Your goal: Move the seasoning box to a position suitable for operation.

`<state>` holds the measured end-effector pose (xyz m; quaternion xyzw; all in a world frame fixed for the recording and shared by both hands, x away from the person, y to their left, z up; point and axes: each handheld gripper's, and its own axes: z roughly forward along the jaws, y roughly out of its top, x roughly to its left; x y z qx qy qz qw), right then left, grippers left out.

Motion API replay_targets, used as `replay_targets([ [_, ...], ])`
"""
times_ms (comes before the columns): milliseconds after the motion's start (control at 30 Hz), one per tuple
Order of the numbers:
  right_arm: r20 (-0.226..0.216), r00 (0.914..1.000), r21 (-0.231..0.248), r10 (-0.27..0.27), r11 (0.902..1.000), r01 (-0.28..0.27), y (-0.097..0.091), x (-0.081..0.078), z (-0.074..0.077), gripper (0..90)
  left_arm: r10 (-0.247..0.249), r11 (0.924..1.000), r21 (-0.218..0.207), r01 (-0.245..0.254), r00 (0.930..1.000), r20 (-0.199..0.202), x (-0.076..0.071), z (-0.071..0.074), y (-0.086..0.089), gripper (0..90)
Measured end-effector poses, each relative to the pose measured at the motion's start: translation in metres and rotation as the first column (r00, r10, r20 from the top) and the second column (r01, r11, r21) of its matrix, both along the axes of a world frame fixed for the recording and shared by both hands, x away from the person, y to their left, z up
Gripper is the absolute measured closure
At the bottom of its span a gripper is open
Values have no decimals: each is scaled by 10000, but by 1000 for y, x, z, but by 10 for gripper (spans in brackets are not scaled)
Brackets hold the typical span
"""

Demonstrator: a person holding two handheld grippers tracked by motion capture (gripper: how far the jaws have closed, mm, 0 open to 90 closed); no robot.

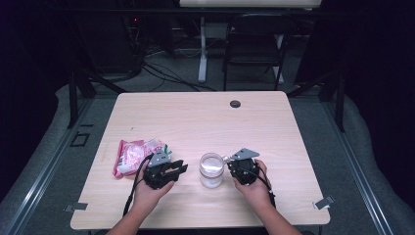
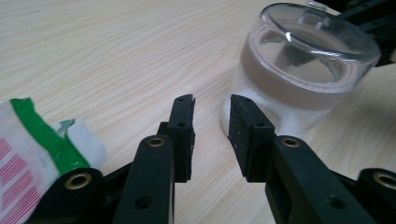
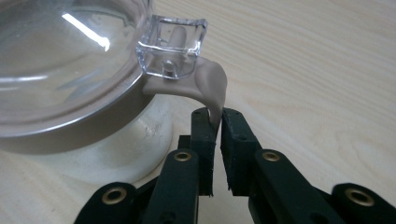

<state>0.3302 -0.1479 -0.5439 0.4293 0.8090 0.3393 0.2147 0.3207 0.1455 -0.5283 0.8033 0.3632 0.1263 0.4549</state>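
Note:
A clear jar (image 1: pixel 211 170) with white contents stands near the table's front middle; it has a clear lid (image 3: pixel 65 56) over a tan band and a tan tab (image 3: pixel 212 86) hanging from a clear hinge block. My right gripper (image 3: pixel 218 114) is at the jar's right side, shut on that tab, which runs down between the pads. To the jar's left my left gripper (image 2: pixel 212 100) is open, its pads apart with bare table between them; the jar (image 2: pixel 303 70) sits just beyond its right-hand pad.
A red, white and green plastic packet (image 1: pixel 134 155) lies on the wooden table (image 1: pixel 195 117) behind the left hand, and its edge (image 2: pixel 28 154) is beside the left gripper. A black grommet (image 1: pixel 235 104) sits at the far edge. A chair (image 1: pixel 254 44) stands beyond.

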Motion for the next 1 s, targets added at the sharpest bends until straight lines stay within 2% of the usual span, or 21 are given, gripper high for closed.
replay_targets([
  [100,-79,9993,45,-371,9993,372,1,-12,0,825,3,10000,-62,-3,10000,66,-1,1,4,694],
  [200,-53,9991,-80,-410,9991,410,1,-19,1,818,-46,9999,-145,49,9998,172,-2,1,6,688],
  [233,-69,9992,-108,-402,9991,401,1,-21,1,816,-49,9996,-275,52,9999,97,-3,0,4,684],
  [367,-93,9990,-4,-438,9990,438,0,-25,1,820,-254,9988,-407,257,9996,80,-2,1,0,670],
  [500,-155,9990,192,-415,9989,418,-2,-27,1,811,-536,9979,-364,540,9985,128,-3,2,-3,662],
  [533,-243,9992,391,-327,9987,336,-4,-29,4,790,-555,9978,-345,559,9984,110,-3,2,-3,656],
  [633,-355,9991,597,-234,9979,255,-8,-31,6,771,-559,9975,-439,559,9984,6,-3,3,-4,646],
  [733,-604,9981,828,-115,9964,165,-11,-36,10,744,-543,9962,-684,535,9985,-93,-3,5,-2,614],
  [933,-424,9991,1006,-33,9949,75,-14,-41,26,682,-598,9966,-563,601,9982,77,-1,13,-2,581],
  [1000,-453,9990,1209,-17,9926,71,-15,-39,35,654,-629,9969,-475,631,9980,46,1,15,-2,540],
])
